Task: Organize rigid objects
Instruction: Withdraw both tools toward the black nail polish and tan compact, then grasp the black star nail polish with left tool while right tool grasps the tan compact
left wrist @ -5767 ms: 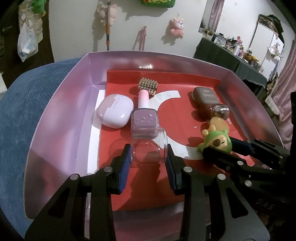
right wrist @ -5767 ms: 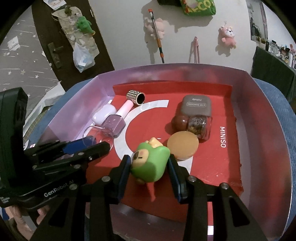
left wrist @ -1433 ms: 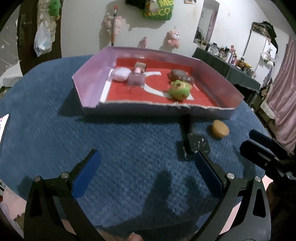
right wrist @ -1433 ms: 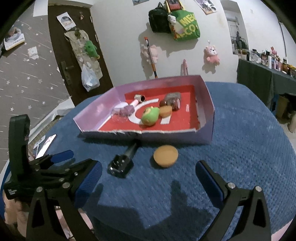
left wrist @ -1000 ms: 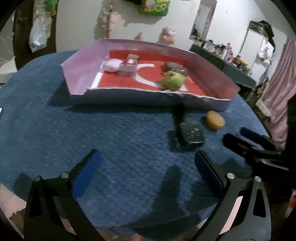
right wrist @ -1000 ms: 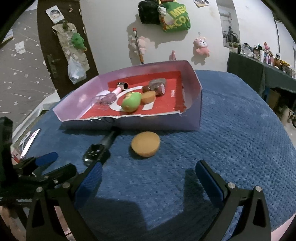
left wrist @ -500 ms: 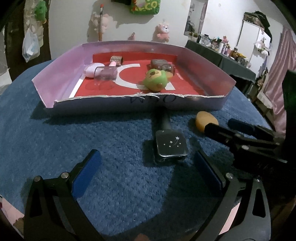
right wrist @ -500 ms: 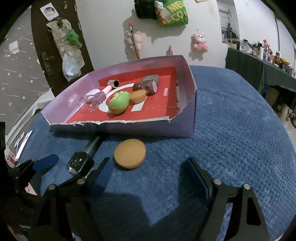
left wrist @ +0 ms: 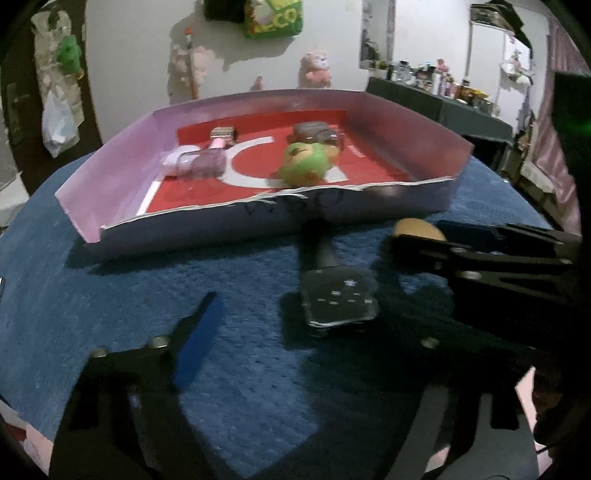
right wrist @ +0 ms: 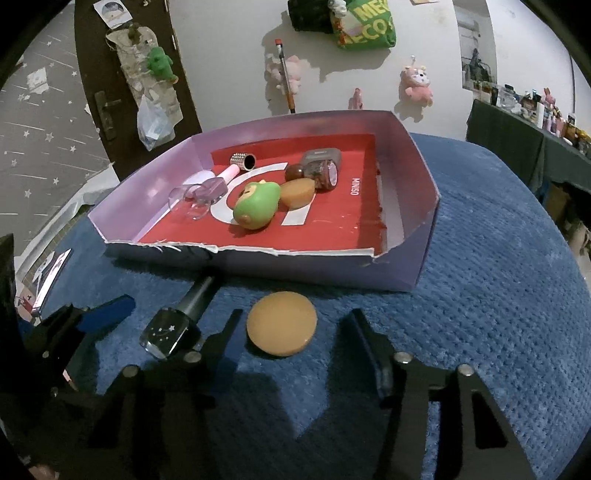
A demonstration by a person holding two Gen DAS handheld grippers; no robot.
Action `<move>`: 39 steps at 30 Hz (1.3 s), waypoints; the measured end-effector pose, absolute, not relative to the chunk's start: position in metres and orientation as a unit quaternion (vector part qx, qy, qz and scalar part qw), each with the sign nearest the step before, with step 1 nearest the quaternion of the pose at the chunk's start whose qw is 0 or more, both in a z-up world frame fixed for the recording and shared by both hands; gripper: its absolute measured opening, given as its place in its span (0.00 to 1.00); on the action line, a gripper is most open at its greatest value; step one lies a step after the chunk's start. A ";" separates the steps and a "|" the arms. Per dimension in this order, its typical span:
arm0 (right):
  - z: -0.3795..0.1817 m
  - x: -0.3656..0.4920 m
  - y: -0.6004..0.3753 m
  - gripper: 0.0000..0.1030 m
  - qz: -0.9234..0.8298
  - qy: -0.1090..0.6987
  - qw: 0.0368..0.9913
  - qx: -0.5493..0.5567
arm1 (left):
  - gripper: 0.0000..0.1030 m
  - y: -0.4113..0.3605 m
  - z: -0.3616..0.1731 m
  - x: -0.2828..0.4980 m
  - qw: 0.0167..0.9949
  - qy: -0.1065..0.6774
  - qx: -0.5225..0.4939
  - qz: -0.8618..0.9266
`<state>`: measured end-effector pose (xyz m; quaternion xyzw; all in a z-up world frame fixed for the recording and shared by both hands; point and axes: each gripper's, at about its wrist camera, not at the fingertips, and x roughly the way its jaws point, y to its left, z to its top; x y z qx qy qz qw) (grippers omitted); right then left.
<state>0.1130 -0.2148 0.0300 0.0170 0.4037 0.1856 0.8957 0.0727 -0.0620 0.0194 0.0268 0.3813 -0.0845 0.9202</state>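
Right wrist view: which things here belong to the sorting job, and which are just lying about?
Job:
- orange disc, on the blue cloth between the closing right gripper fingers, pads not yet on it
- dark bottle, in front of the closing left gripper
- tray holding the green toy

Lying about:
- plush toys on the wall
- green bag

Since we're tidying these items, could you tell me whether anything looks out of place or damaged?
Two things lie outside the shallow purple cardboard tray, on the blue textured cloth: a round orange disc and a dark square-based bottle lying on its side. The tray's near wall also has a ragged, torn top edge.
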 end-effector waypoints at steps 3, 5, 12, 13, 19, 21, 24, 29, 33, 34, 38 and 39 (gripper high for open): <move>0.030 0.113 -0.211 0.39 0.193 0.405 0.894 0.015 | 0.41 -0.071 0.022 0.070 0.919 0.376 0.039 -0.111; 0.030 0.112 -0.210 0.39 0.193 0.406 0.893 0.017 | 0.36 -0.076 0.022 0.067 0.919 0.372 0.050 -0.116; 0.034 0.111 -0.217 0.39 0.203 0.411 0.887 0.052 | 0.34 -0.069 0.025 0.063 0.918 0.373 0.039 -0.127; 0.036 0.110 -0.218 0.39 0.204 0.410 0.887 0.055 | 0.34 -0.068 0.025 0.062 0.918 0.373 0.038 -0.129; 0.049 0.098 -0.223 0.39 0.219 0.401 0.886 0.078 | 0.33 -0.061 0.032 0.048 0.920 0.366 0.033 -0.138; 0.052 0.094 -0.224 0.39 0.224 0.398 0.886 0.083 | 0.33 -0.059 0.034 0.044 0.921 0.362 0.031 -0.140; 0.060 0.089 -0.223 0.39 0.230 0.392 0.887 0.088 | 0.33 -0.054 0.039 0.034 0.925 0.353 0.026 -0.139; 0.074 0.080 -0.220 0.39 0.240 0.374 0.891 0.088 | 0.33 -0.044 0.048 0.026 0.930 0.343 0.007 -0.136; 0.082 0.076 -0.216 0.39 0.247 0.365 0.893 0.085 | 0.33 -0.036 0.058 0.018 0.936 0.327 0.000 -0.130; 0.084 0.075 -0.215 0.39 0.248 0.364 0.894 0.085 | 0.33 -0.034 0.062 0.016 0.938 0.322 -0.002 -0.128; 0.090 0.073 -0.212 0.39 0.253 0.358 0.895 0.083 | 0.33 -0.027 0.070 0.014 0.942 0.311 -0.010 -0.127; 0.090 0.072 -0.211 0.39 0.254 0.356 0.896 0.082 | 0.33 -0.026 0.072 0.014 0.943 0.309 -0.011 -0.127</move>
